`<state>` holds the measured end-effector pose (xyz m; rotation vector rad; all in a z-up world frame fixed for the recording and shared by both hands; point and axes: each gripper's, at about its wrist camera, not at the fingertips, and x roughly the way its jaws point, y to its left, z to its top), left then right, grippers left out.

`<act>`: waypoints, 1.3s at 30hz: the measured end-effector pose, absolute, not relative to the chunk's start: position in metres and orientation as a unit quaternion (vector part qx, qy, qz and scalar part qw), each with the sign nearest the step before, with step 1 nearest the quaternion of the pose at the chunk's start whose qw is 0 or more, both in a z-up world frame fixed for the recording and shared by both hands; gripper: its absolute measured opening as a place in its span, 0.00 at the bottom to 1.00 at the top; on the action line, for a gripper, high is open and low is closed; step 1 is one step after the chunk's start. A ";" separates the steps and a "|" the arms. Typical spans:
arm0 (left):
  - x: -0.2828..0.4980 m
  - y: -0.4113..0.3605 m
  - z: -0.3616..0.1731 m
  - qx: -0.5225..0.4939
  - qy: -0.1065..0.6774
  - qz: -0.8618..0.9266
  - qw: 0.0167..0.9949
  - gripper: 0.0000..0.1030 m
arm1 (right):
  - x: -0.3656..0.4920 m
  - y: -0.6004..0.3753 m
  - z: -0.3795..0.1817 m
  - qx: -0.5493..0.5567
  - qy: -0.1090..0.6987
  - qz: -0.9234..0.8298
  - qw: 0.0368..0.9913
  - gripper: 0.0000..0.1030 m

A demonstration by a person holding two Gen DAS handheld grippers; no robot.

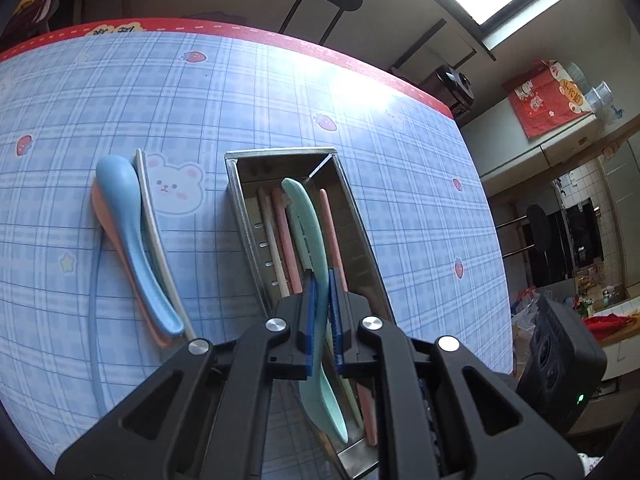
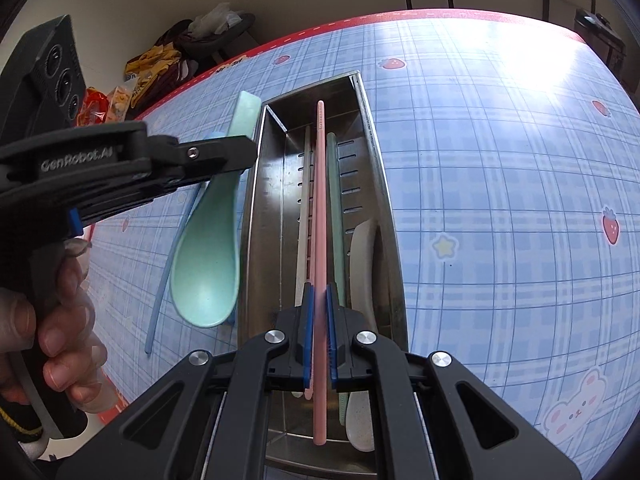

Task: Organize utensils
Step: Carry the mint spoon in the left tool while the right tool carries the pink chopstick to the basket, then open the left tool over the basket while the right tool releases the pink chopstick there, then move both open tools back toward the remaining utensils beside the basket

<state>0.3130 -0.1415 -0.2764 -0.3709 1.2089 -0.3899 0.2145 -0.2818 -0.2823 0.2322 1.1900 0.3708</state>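
Left tongs [image 1: 322, 312] clamp the mint spoon [image 1: 308, 232]; only the right view shows right tongs [image 2: 319, 324] clamping a pink chopstick [image 2: 320, 216].

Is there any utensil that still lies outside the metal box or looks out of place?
Yes. A light blue plastic spoon lies on the checked tablecloth, stacked on a pink spoon, left of the steel utensil box. Chopsticks lie beside them. Nothing looks spilled or damaged.

Both wrist views angled steeply down, close above the table, sharing the steel utensil tray [image 1: 362, 236] [image 2: 380, 184] and plaid tablecloth [image 1: 120, 120] [image 2: 500, 200]
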 end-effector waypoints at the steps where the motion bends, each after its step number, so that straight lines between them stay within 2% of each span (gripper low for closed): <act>1: 0.317 -0.143 -0.281 -0.177 0.566 -0.179 0.785 0.11 | 0.215 -0.280 -0.284 0.106 0.558 0.174 0.804 0.06; 16: 0.348 -0.157 -0.304 -0.160 0.579 -0.149 0.786 0.10 | 0.219 -0.263 -0.304 0.095 0.579 0.158 0.794 0.06; 17: 0.349 -0.158 -0.304 -0.156 0.579 -0.148 0.786 0.16 | 0.219 -0.262 -0.305 0.095 0.581 0.158 0.793 0.06; 18: 0.349 -0.158 -0.302 -0.152 0.578 -0.148 0.788 0.30 | 0.217 -0.263 -0.306 0.098 0.581 0.159 0.792 0.07; 20: 0.347 -0.154 -0.294 -0.154 0.565 -0.158 0.795 0.43 | 0.216 -0.263 -0.303 0.104 0.577 0.161 0.794 0.08; 22: 0.343 -0.148 -0.282 -0.144 0.555 -0.163 0.803 0.44 | 0.214 -0.261 -0.296 0.104 0.571 0.167 0.797 0.11; 24: 0.338 -0.141 -0.267 -0.137 0.541 -0.170 0.812 0.49 | 0.210 -0.262 -0.288 0.101 0.563 0.173 0.802 0.26; 26: 0.333 -0.131 -0.252 -0.129 0.524 -0.170 0.824 0.55 | 0.206 -0.264 -0.278 0.098 0.552 0.175 0.809 0.34; 28: 0.328 -0.119 -0.239 -0.123 0.510 -0.166 0.835 0.56 | 0.202 -0.269 -0.268 0.091 0.543 0.170 0.818 0.41; 30: 0.321 -0.105 -0.227 -0.117 0.498 -0.162 0.844 0.66 | 0.197 -0.274 -0.260 0.081 0.533 0.159 0.827 0.48; 32: 0.312 -0.093 -0.216 -0.102 0.487 -0.158 0.853 0.66 | 0.193 -0.281 -0.253 0.074 0.524 0.150 0.835 0.53; 34: 0.302 -0.082 -0.208 -0.080 0.479 -0.153 0.860 0.66 | 0.191 -0.289 -0.248 0.075 0.516 0.146 0.841 0.64; 36: 0.290 -0.071 -0.201 -0.060 0.474 -0.148 0.866 0.68 | 0.188 -0.296 -0.243 0.077 0.507 0.140 0.847 0.87; 37: 0.284 -0.065 -0.199 -0.051 0.472 -0.145 0.868 0.73 | 0.186 -0.299 -0.240 0.077 0.504 0.138 0.849 0.89; 38: 0.278 -0.059 -0.197 -0.045 0.469 -0.145 0.870 0.89 | 0.186 -0.301 -0.238 0.077 0.503 0.135 0.850 0.92; 39: 0.272 -0.053 -0.195 -0.043 0.465 -0.147 0.872 0.92 | 0.184 -0.303 -0.238 0.077 0.503 0.130 0.851 0.94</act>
